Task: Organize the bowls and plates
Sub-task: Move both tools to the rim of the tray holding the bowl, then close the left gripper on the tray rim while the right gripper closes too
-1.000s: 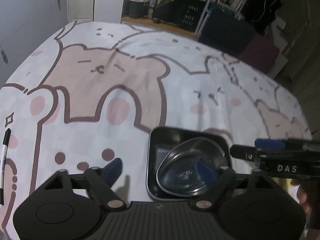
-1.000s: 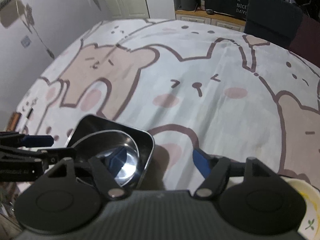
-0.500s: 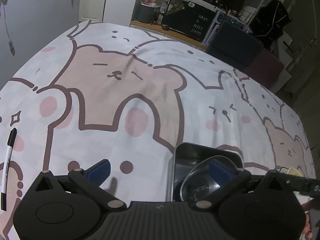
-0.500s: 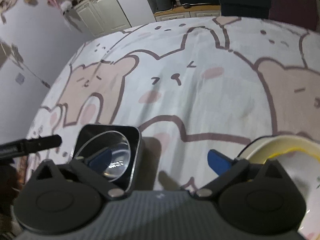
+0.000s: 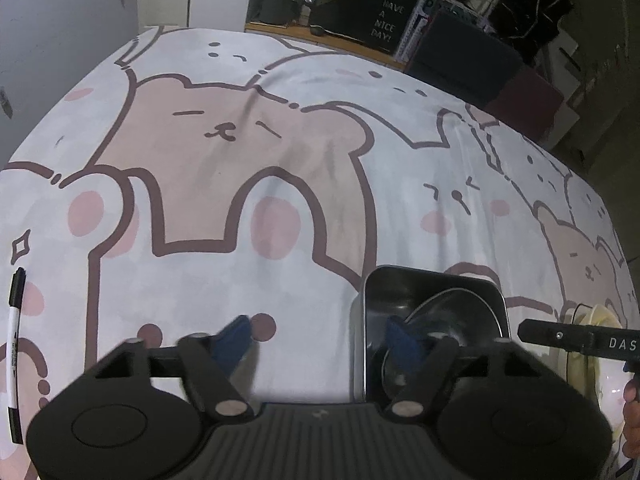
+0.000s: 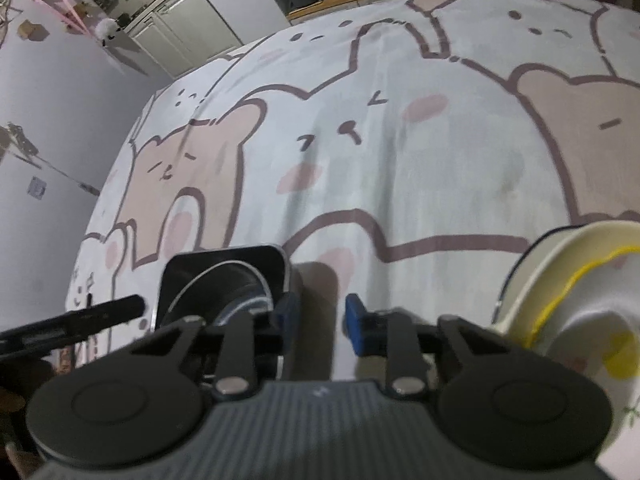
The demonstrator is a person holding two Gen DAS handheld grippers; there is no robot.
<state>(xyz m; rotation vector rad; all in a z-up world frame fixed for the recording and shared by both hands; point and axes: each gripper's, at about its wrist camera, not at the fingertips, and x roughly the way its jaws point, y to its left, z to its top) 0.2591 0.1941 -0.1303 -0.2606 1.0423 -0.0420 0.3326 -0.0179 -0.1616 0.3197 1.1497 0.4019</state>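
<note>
Your steel bowl [image 5: 452, 312] already sits in the black tray [image 5: 428, 280], the cream plate [image 6: 568, 280] waits beside it, and both grippers, left [image 5: 320, 338] and right [image 6: 320, 320], have just been closing, empty.

the left tool [image 5: 318, 334] fills the bottom of the frame, its jaws just closing and still apart, with only the tray's left wall between them. one blue pad sits over the cloth [image 5: 240, 184], the other inside the dark square tray [image 5: 432, 284] holding a steel bowl [image 5: 460, 320]. a marker [image 5: 15, 344] lies at the left edge. a cream bowl [image 5: 592, 344] shows at lower right.
</note>
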